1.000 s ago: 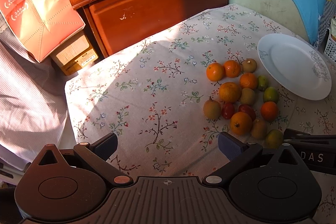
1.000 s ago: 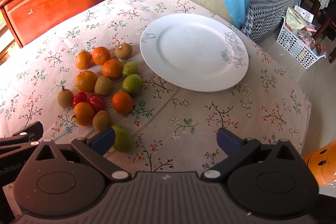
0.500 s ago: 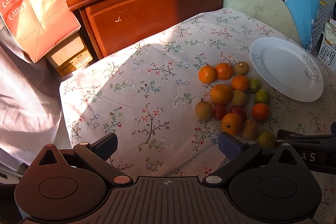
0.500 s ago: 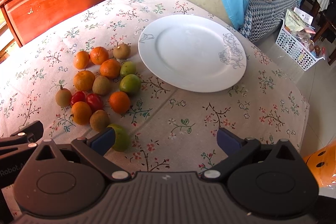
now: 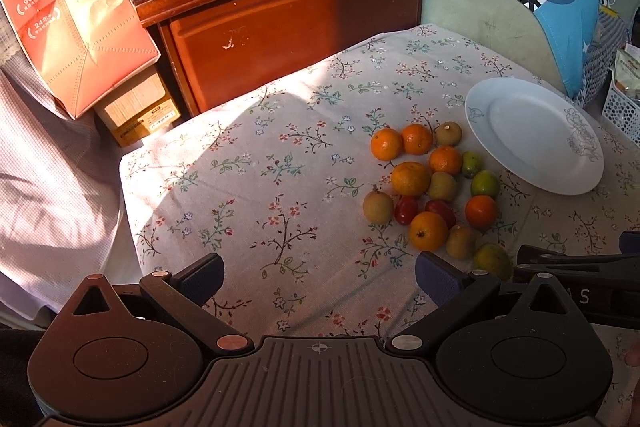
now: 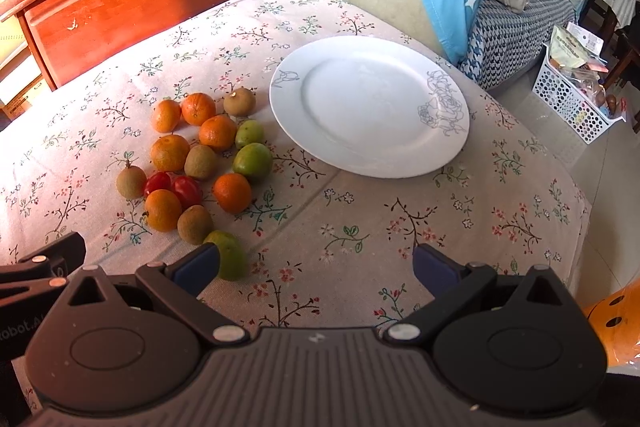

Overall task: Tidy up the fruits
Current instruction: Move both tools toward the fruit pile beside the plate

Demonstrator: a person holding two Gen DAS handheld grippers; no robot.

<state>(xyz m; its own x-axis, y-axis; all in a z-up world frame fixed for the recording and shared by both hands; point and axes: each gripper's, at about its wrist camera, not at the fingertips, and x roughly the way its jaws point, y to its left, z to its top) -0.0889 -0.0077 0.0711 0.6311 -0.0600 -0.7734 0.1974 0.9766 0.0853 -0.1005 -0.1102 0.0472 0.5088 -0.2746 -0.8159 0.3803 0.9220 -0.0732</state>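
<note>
Orange, green, brown and red fruits [image 6: 196, 163] lie clustered on the floral tablecloth [image 6: 360, 227] just left of the bare white plate [image 6: 368, 107], while my left gripper [image 5: 318, 273] and right gripper [image 6: 316, 265] hang spread wide, holding nothing.

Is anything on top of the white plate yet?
No. The white plate holds nothing; its whole face shows in both views. All the fruit lies beside it on the floral tablecloth.

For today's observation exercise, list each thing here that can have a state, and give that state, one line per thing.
Left gripper: open, holding nothing.
Right gripper: open, holding nothing.
Plate: upright on the tablecloth, bare.
Fruits: loose on the tablecloth beside the plate, none on it.
Nearest green fruit: on the cloth, by the right gripper's left finger.
</note>
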